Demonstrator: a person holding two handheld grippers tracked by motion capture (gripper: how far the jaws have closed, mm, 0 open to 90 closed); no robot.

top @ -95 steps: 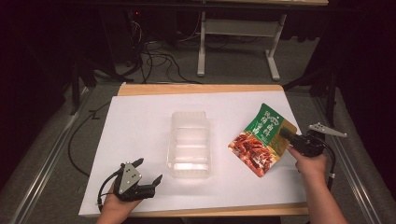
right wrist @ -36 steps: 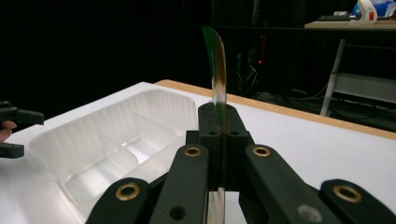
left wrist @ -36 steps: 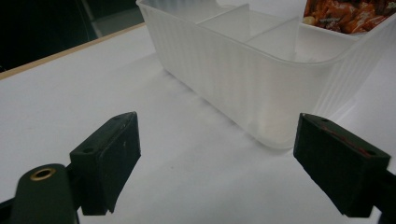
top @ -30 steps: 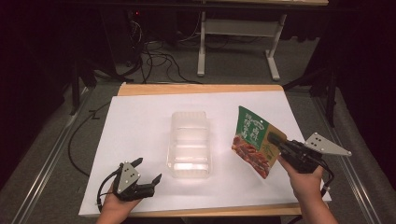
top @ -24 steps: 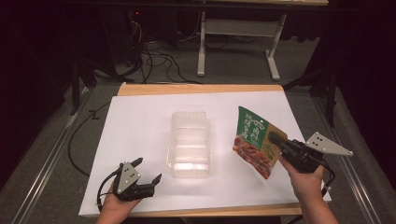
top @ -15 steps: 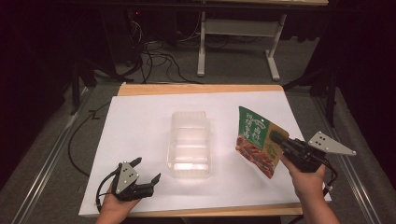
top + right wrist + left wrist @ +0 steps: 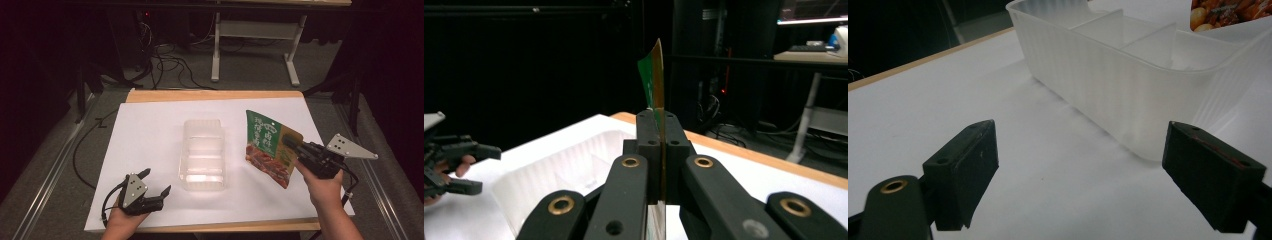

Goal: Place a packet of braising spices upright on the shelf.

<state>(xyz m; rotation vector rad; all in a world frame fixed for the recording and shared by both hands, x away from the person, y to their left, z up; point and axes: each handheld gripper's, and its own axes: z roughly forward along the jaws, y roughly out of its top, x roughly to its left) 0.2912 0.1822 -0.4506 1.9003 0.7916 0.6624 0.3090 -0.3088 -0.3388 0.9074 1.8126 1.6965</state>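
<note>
Two grippers are over the white worktop (image 7: 150, 130). The right gripper (image 7: 291, 145) is at the right side, and its fingers (image 7: 648, 131) are pressed together on the edge of a green food pouch (image 7: 269, 148). In the right gripper view the pouch (image 7: 654, 75) is seen edge-on, thin and upright, between the closed fingers. From above, the pouch is tilted, with its green top toward the far side and the picture of red food lower down. It seems lifted off the worktop, just to the right of the container, but I cannot tell if its low corner touches the surface.

The clear plastic container (image 7: 203, 155) stands in the middle of the worktop. It is long and divided into compartments, and its walls are ribbed (image 7: 1108, 85).

The left gripper (image 7: 155, 183) is near the front left corner of the worktop, held by a hand (image 7: 122, 222). Its fingers (image 7: 964, 170) are wide apart and hold nothing. In the left gripper view they point at the near end of the container, which is close but apart from them.
</note>
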